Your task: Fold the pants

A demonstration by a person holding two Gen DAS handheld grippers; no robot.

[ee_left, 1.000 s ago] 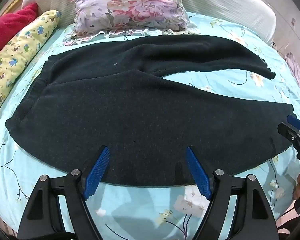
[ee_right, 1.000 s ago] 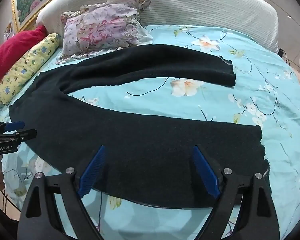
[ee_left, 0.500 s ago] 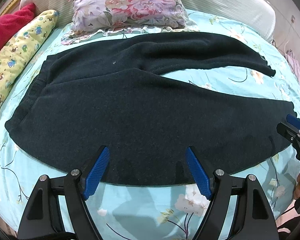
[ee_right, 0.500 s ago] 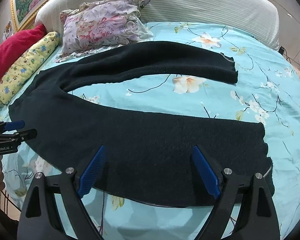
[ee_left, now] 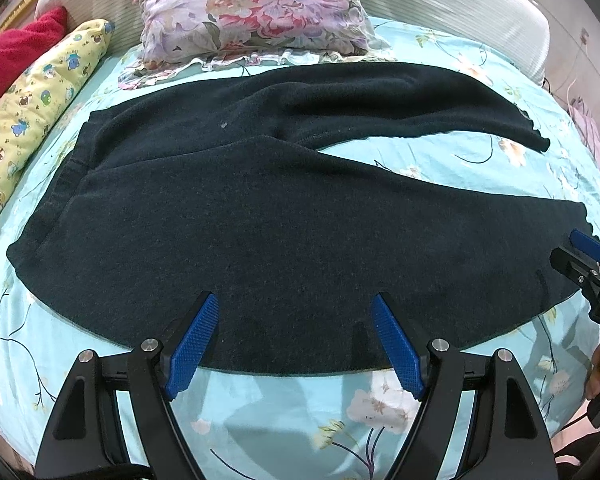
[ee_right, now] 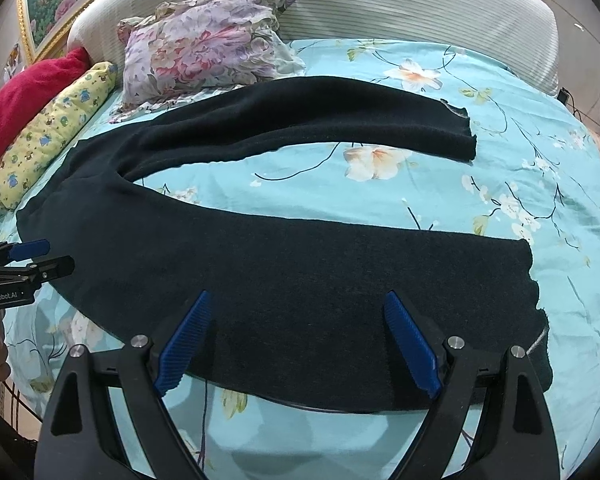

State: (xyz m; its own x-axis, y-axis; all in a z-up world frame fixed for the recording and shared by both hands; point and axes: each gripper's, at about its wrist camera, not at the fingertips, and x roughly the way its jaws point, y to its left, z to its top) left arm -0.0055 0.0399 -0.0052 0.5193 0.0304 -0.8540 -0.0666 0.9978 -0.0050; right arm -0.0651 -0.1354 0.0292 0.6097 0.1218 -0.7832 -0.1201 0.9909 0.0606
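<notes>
1. The bed (ee_right: 500, 184), under a turquoise floral sheet, carries everything; a floral pillow (ee_left: 256, 8), a yellow printed bolster (ee_left: 32, 112) and a red cushion (ee_right: 28, 96) lie along its head end.
2. The pants (ee_left: 260, 220), dark and fleecy, lie spread flat across the sheet. The waistband sits toward the bolster, and the two legs splay apart toward the other side, with bare sheet between them.
3. No fold looks made yet. The cloth appears soft, limp and fairly thick, so it should drape and sag from wherever it is lifted. It should not slip much on ribbed pads.
4. The near leg's outer edge seems the sensible hold, one pinch toward the waistband and one toward the cuff. The leg could then be carried over onto the far one.
5. The left gripper (ee_left: 296, 340) hangs over that near edge toward the waist end, jaws spread wide and holding nothing.
6. The right gripper (ee_right: 296, 344) hangs over the same edge nearer the cuff, likewise spread and empty.
</notes>
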